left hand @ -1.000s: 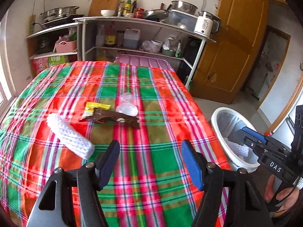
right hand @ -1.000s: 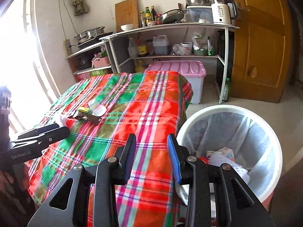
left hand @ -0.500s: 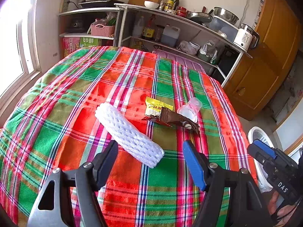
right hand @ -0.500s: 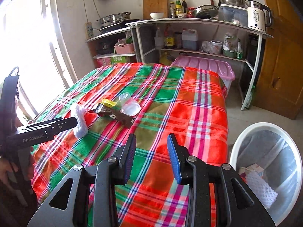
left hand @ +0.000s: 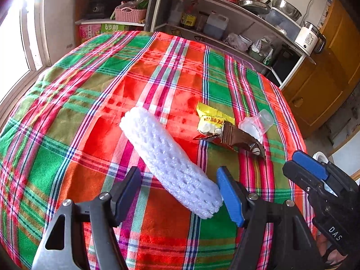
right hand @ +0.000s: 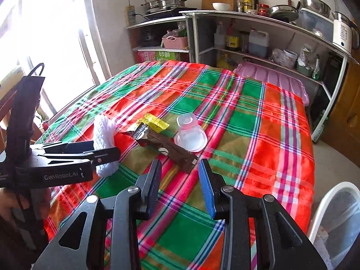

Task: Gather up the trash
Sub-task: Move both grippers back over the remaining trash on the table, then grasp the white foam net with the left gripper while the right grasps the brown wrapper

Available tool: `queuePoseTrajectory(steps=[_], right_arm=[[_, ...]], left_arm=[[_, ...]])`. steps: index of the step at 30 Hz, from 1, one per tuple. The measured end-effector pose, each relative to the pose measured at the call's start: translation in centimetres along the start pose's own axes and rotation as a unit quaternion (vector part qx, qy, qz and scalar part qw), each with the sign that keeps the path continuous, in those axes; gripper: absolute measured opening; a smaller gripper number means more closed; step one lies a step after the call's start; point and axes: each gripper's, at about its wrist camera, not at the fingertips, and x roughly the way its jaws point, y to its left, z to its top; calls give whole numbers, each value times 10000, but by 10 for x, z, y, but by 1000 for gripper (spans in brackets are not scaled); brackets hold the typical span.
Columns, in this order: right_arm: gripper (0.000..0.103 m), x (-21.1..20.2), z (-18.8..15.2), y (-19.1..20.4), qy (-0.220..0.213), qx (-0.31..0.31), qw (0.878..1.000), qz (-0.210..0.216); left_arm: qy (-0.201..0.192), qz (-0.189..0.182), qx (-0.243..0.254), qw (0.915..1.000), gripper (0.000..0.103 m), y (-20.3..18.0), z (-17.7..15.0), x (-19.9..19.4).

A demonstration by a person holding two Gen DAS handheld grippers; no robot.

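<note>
A white foam net sleeve [left hand: 171, 159] lies on the plaid tablecloth [left hand: 90, 103]. My left gripper [left hand: 180, 193] is open, its jaws either side of the sleeve's near end; it also shows in the right wrist view [right hand: 105, 151]. A brown wrapper [right hand: 166, 148], a yellow wrapper [right hand: 155, 122] and a clear plastic cup on its side [right hand: 190, 133] lie beside it. My right gripper [right hand: 181, 184] is open and empty, just short of the brown wrapper's near end. A white bin [right hand: 335, 220] stands at the table's right.
Shelves with pots, bottles and a kettle [right hand: 343, 33] stand behind the table. A pink lidded box [right hand: 272, 78] sits at the far edge. A wooden door [left hand: 333, 72] is on the right, a bright window [right hand: 45, 33] on the left.
Both grippers have moved from the bin side toward the trash on the table. The left gripper has closed in on the foam sleeve; the right now faces the brown wrapper.
</note>
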Motion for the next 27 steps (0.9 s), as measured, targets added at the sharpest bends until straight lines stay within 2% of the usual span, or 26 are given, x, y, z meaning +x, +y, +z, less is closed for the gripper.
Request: queuePoseTrajectory(steps=[3, 7, 10, 13, 16, 21, 27], right_arm=[[41, 9, 5, 7, 44, -156, 9997, 167], [45, 23, 9, 14, 158, -329, 9992, 184], [45, 33, 11, 16, 197, -367, 9990, 164], [45, 44, 11, 17, 355, -438, 9984, 40], [45, 50, 10, 19, 411, -489, 9980, -11], [45, 56, 9, 18, 452, -432, 9980, -71], [28, 53, 7, 19, 428, -352, 9985, -43]], left_arm=[[1, -232, -143, 9996, 70, 7, 0, -4], [-19, 17, 9, 10000, 68, 12, -2, -8], [-35, 53, -45, 10000, 68, 20, -2, -11], [-98, 319, 36, 9994, 68, 24, -2, -14], [-34, 149, -112, 9998, 68, 32, 0, -13], [-69, 184, -139, 9997, 68, 31, 1, -10], [-173, 68, -137, 9997, 67, 30, 0, -10]])
